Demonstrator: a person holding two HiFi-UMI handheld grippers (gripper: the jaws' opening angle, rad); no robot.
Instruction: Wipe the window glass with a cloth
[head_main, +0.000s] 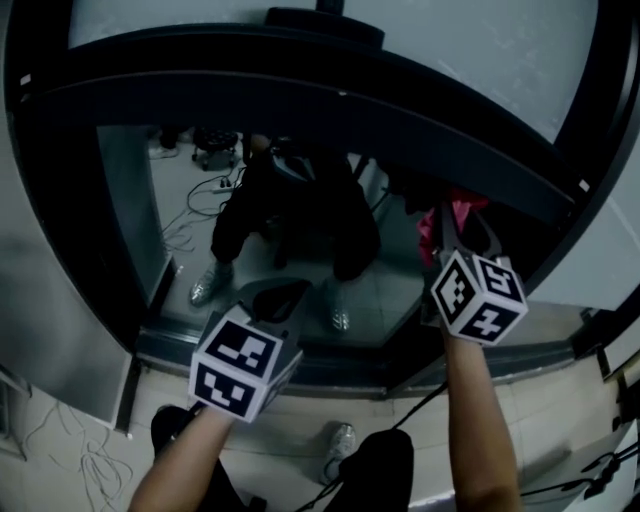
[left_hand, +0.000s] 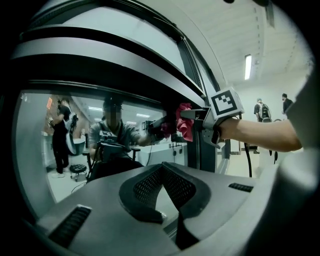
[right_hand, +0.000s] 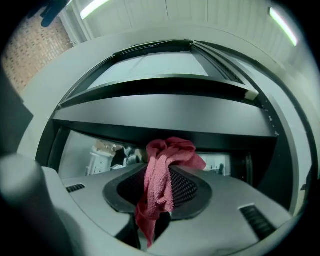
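Holding a bunched pink cloth (right_hand: 167, 155) clamped between its jaws, the right gripper (right_hand: 162, 170) sits at the window glass (head_main: 390, 290); the left gripper (left_hand: 162, 167) hovers lower, jaws together, empty.

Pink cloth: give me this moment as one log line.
right claw shut on pink cloth | cloth up at window glass, contact unclear | left claw shut, empty

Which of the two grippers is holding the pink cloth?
The right gripper: the pink cloth is clamped between its jaws. The left gripper has nothing between its jaws.
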